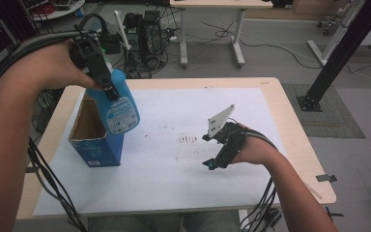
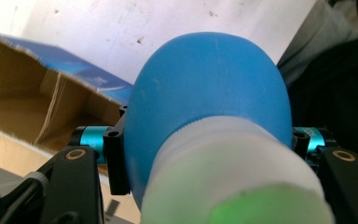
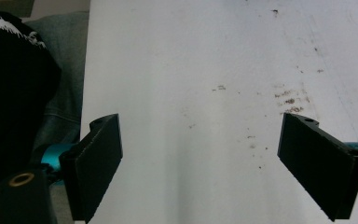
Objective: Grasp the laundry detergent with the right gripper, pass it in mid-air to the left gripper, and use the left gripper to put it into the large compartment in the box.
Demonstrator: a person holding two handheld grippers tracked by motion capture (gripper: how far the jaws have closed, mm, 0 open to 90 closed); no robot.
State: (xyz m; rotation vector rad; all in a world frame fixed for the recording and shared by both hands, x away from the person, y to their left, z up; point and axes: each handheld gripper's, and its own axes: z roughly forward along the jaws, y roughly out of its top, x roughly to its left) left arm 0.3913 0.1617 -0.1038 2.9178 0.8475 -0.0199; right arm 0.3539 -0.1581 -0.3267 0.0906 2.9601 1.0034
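Now, tabletop (image 1: 270, 96): a pale wooden rectangle almost wholly covered by a large white paper sheet (image 1: 174, 183), which bears a patch of small brown specks near its middle.

Open-topped blue cardboard box (image 1: 96, 140): stands upright at the left end of the sheet, flaps up, its brown inside showing; I cannot tell whether anything lies in it.

Blue plastic bottle with a printed label and a pale translucent cap (image 1: 118, 108): held in the air just above and partly in front of the box's right side, tilted, cap end up towards the hand and base pointing down and right.

Left claw (image 1: 107, 86): clamped on the bottle's neck end; in the left gripper view the black jaws press on both flanks of the blue body (image 2: 205, 93), with the cap (image 2: 233, 172) nearest the camera and the box mouth (image 2: 18, 102) below.

Right claw (image 1: 217, 157): hovers low over bare paper, well apart from the bottle and box; in the right gripper view its jaws stand wide with nothing between them (image 3: 200, 158).

Step in hand: judging by the pose, the bottle is being carried clear of the box.

Next move: probably swing the bottle over open paper, bring it upright, then lower it base first before letting go; the free claw could steady the body if it tips.
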